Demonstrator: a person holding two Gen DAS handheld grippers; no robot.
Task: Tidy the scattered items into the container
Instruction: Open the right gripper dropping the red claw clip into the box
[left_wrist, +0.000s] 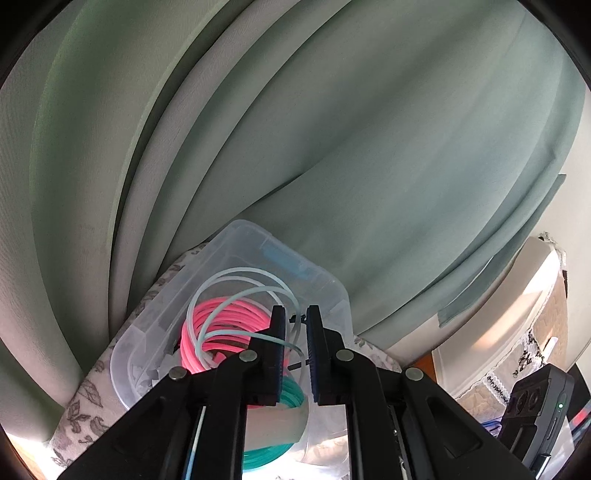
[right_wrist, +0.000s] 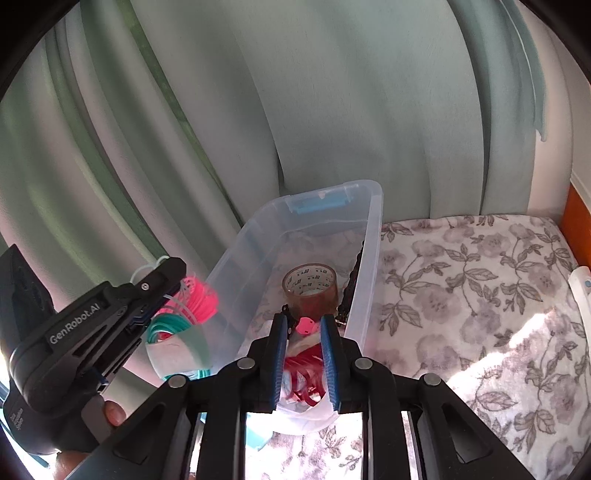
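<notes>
A clear plastic container (right_wrist: 369, 258) with a blue latch stands on a floral cloth. Inside it lie a brown tape roll (right_wrist: 310, 288) and a black strip (right_wrist: 351, 280) against the right wall. My right gripper (right_wrist: 303, 321) hangs over the near end of the container, shut on a thin plastic bag (right_wrist: 306, 373) of red pieces with a pink clip (right_wrist: 306, 326) on top. My left gripper (left_wrist: 295, 314) is shut on a bundle of pink, white and teal cord coils (left_wrist: 221, 325) with a white paper band. In the right wrist view the coil bundle (right_wrist: 192, 295) hangs just outside the container's left wall.
The floral cloth (right_wrist: 461, 295) stretches to the right of the container. Green curtains (right_wrist: 332, 110) hang close behind it. A white object (right_wrist: 581, 291) lies at the cloth's right edge beside an orange border (right_wrist: 576, 210). A person's fingers (right_wrist: 112, 413) wrap the left gripper's handle.
</notes>
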